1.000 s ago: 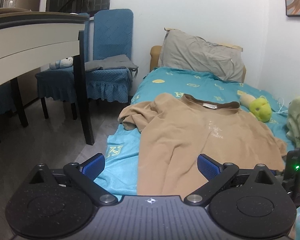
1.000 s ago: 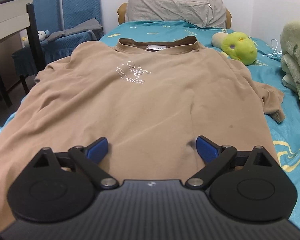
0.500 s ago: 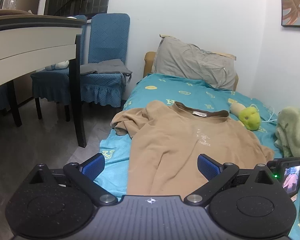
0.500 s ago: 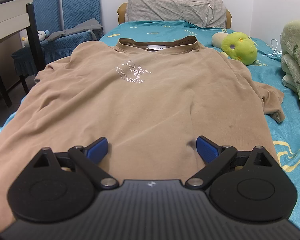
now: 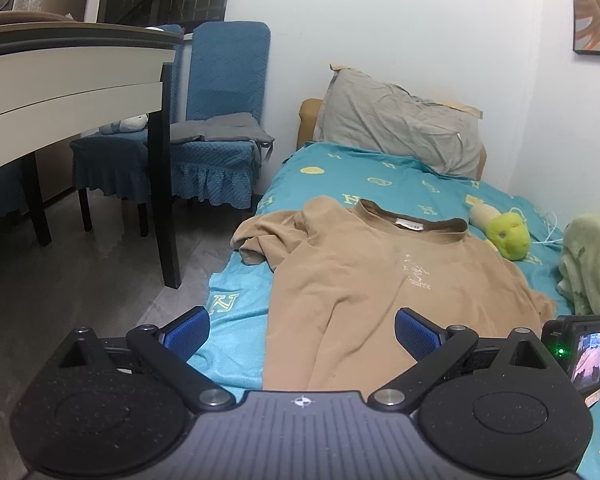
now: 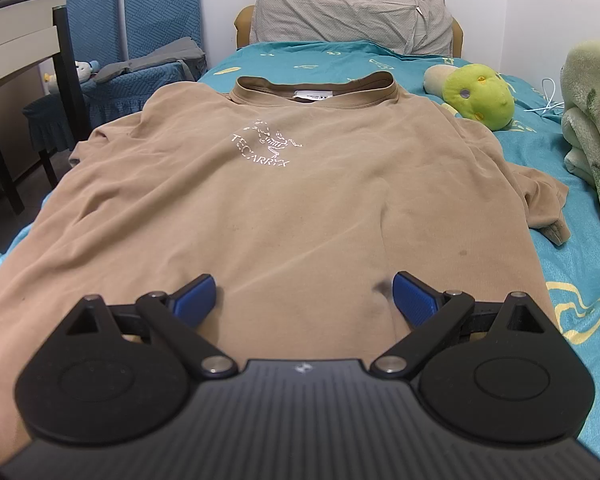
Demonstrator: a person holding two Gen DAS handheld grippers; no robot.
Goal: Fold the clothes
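A tan T-shirt (image 6: 300, 200) is spread front-up on the teal bed sheet (image 6: 580, 272), collar toward the grey pillow (image 6: 352, 8). The right gripper (image 6: 303, 296) is seen low over the shirt's lower part, fingers spread wide, nothing held; its right pad (image 6: 414, 298) is just beside a small pucker in the cloth. The chest logo is readable only in the right wrist view. The left gripper (image 5: 302, 332) is held wide open and empty above the near left edge of the bed. Only the left wrist view shows the bunched left sleeve (image 5: 268, 236), the white table (image 5: 60, 80), the floor (image 5: 80, 280) and a wall picture (image 5: 596, 4). A green plush toy (image 6: 476, 96) and blue chairs (image 5: 220, 120) are seen in both views.
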